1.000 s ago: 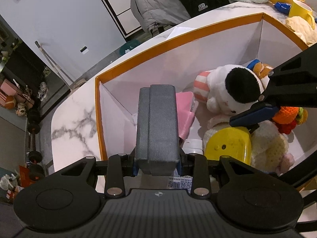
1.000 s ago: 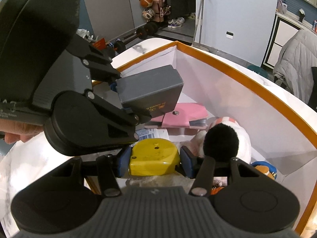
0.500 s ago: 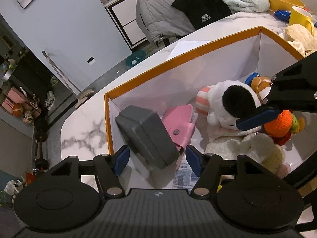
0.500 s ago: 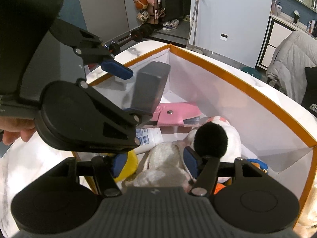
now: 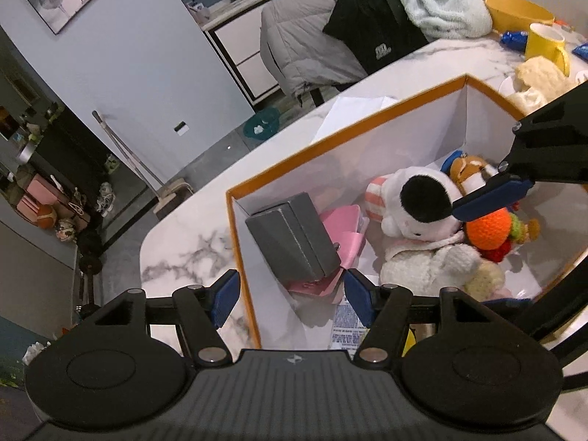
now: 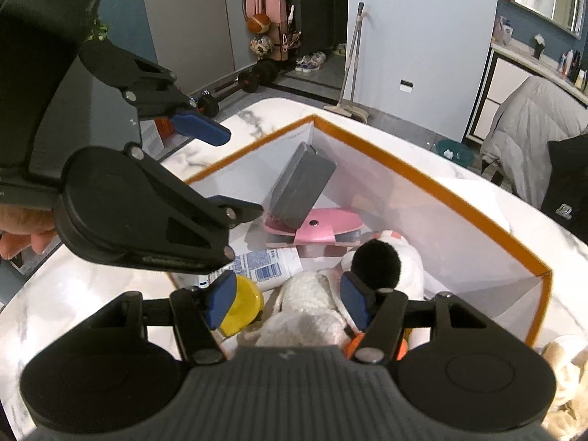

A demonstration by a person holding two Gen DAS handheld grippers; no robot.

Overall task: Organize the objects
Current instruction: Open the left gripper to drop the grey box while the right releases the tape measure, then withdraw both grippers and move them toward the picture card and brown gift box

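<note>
Both grippers hang parted and empty over the orange-rimmed box point(image 5: 371, 128) on the marble table point(image 5: 183, 250), left gripper point(image 5: 290, 296) above the tilted grey case point(image 5: 294, 240) on a pink wallet point(image 5: 345, 220), right gripper point(image 6: 286, 299) over plush toys point(image 6: 312, 316), yellow disc point(image 6: 242, 308) beside.

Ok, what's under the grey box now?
The grey box leans tilted on the pink wallet, against the orange-rimmed box wall. Anything beneath the wallet is covered.

Yellow object point(image 6: 240, 307) largely hidden behind right tongs point(image 6: 288, 303), perhaps a lid.
</note>
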